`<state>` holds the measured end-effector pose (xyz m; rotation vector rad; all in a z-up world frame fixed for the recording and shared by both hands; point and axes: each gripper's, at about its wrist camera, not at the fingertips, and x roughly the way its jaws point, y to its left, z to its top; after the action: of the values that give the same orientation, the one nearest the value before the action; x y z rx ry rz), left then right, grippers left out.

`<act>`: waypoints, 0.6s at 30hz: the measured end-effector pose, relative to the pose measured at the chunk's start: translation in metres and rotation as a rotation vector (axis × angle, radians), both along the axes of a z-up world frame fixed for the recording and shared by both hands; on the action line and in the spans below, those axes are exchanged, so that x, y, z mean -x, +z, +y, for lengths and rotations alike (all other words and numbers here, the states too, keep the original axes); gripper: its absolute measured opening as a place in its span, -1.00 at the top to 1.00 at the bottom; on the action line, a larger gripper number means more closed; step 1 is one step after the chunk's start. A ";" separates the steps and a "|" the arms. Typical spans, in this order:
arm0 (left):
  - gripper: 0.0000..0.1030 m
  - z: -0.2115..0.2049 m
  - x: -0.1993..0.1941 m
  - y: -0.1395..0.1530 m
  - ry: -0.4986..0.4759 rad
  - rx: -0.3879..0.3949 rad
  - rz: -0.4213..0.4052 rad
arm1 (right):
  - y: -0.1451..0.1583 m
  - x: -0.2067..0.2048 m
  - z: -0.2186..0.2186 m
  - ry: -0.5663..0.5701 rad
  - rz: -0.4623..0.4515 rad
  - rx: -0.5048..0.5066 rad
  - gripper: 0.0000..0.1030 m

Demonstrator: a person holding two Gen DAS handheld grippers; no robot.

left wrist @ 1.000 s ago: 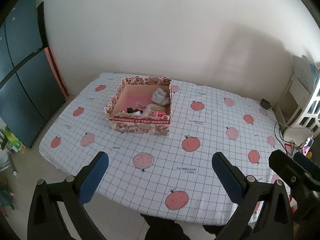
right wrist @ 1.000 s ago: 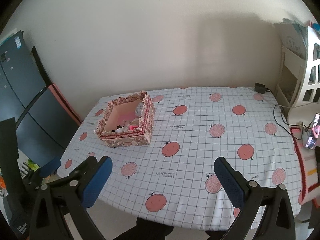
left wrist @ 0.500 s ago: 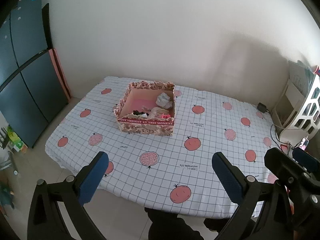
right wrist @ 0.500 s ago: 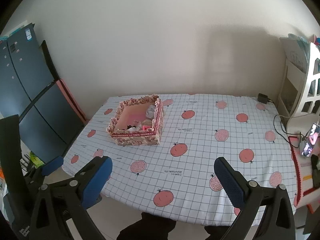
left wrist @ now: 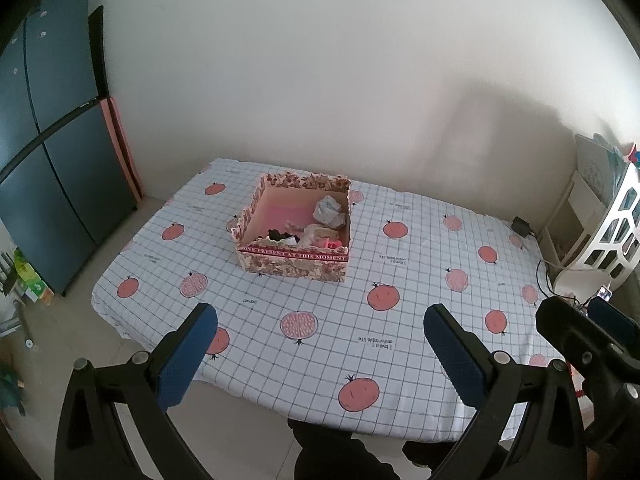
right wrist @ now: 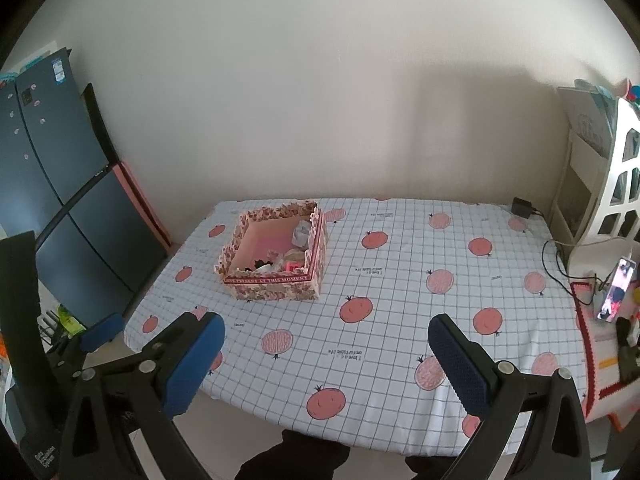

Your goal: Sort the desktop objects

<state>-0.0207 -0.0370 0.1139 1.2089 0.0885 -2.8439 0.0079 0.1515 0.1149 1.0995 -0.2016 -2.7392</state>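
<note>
Hovering above the near edge of the table, the left gripper (left wrist: pixel 320 354) has its black arms and blue-padded fingers (left wrist: pixel 186 354) spread wide, nothing between them. The right gripper (right wrist: pixel 326 362) stands the same way: blue pads far apart, holding nothing. In the left wrist view the right gripper shows at the right border; in the right wrist view a blue pad of the left gripper shows at the left border.

Landmark: square cardboard box with a floral pattern, a scalloped rim and a red banner along its front wall (left wrist: pixel 296 258). It sits on the white grid-checked tablecloth printed with red pomegranates (left wrist: pixel 420 280), on the far left part of the table, well apart from both grippers.

Inside the box, pink floor visible. Crumpled grey-white wad (left wrist: pixel 329 212) at the back right corner. Along the front wall: a small black item (left wrist: pixel 279 235), a beige crumpled item (left wrist: pixel 318 234), a bright pink item (left wrist: pixel 332 244). Exact identity of these cannot be told.

Tablecloth around the box carries no loose objects. Far right of the box, at the back table corner, a black power adapter (right wrist: pixel 521 207) with its cord. Left of the box, beyond the table, a dark blue-grey refrigerator (left wrist: pixel 48 160). Right of the box, past the table edge, a white lattice shelf unit (right wrist: pixel 616 184) and a lit phone screen (right wrist: pixel 618 294). Dark clothing of the person (left wrist: pixel 332 454) shows below the table edge.
</note>
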 end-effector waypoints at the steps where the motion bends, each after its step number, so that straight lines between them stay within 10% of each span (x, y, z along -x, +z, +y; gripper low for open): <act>1: -1.00 0.000 0.000 0.001 0.001 0.000 0.001 | 0.001 0.000 0.000 0.001 0.001 -0.001 -1.00; 18: -1.00 0.002 0.005 0.009 0.007 0.009 0.012 | 0.008 0.007 0.000 -0.001 0.009 0.000 -1.00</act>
<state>-0.0257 -0.0348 0.1229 1.1868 0.0811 -2.8429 0.0013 0.1519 0.1224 1.0872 -0.2004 -2.7445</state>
